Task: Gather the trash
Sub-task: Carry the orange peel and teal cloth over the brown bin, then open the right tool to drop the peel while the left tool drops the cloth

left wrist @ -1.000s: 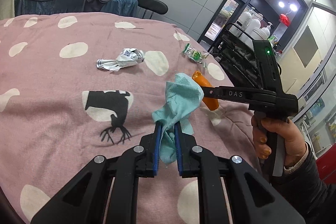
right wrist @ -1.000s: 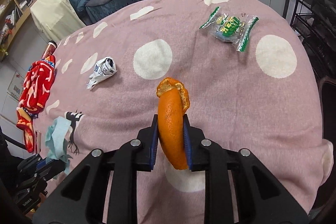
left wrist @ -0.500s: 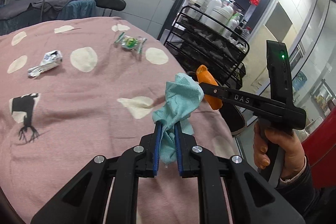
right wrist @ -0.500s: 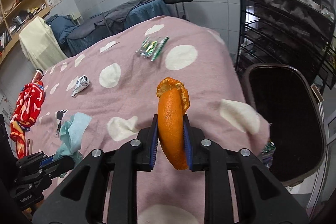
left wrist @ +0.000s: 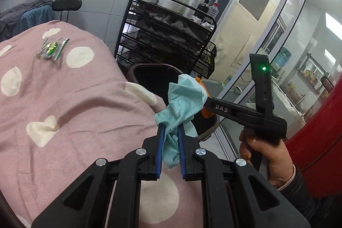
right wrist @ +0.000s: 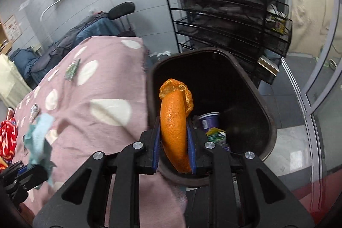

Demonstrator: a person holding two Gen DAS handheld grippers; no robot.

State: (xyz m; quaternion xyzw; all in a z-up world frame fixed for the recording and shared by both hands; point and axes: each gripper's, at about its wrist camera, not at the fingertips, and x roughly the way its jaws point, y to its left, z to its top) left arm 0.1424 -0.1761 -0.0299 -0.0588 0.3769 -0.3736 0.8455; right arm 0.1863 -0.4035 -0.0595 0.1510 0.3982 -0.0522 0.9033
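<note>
Two hand-held grippers in view, each loaded. Left hand-held gripper (left wrist: 170,149): blue pads clamped on one crumpled teal tissue (left wrist: 183,99), which stands up and fans out above the fingertips. Right hand-held gripper (right wrist: 174,149): pads closed on one curved strip of orange peel (right wrist: 174,121), upright, its ragged end curling over at the top.

One dark trash bin (right wrist: 265,112), just beside the edge of the pink polka-dot blanket (left wrist: 64,95). Inside it: one purple-and-white cup (right wrist: 208,120) and one green-yellow wrapper (right wrist: 215,134); other contents too dark to tell.

Still lying on the blanket: one green snack wrapper (left wrist: 52,49) and one small crumpled silver wrapper (right wrist: 34,109), well apart. One red patterned cloth (right wrist: 7,138) at the far left edge of the right wrist view.

Pose: right hand-held gripper tilted downward, peel directly above the bin mouth. The person's right hand (left wrist: 267,155) wraps its handle, dark sleeve at the wrist. Left hand-held gripper angled down over the blanket's edge, tissue near the bin rim. One black wire rack (right wrist: 224,10) with bottles behind the bin.
</note>
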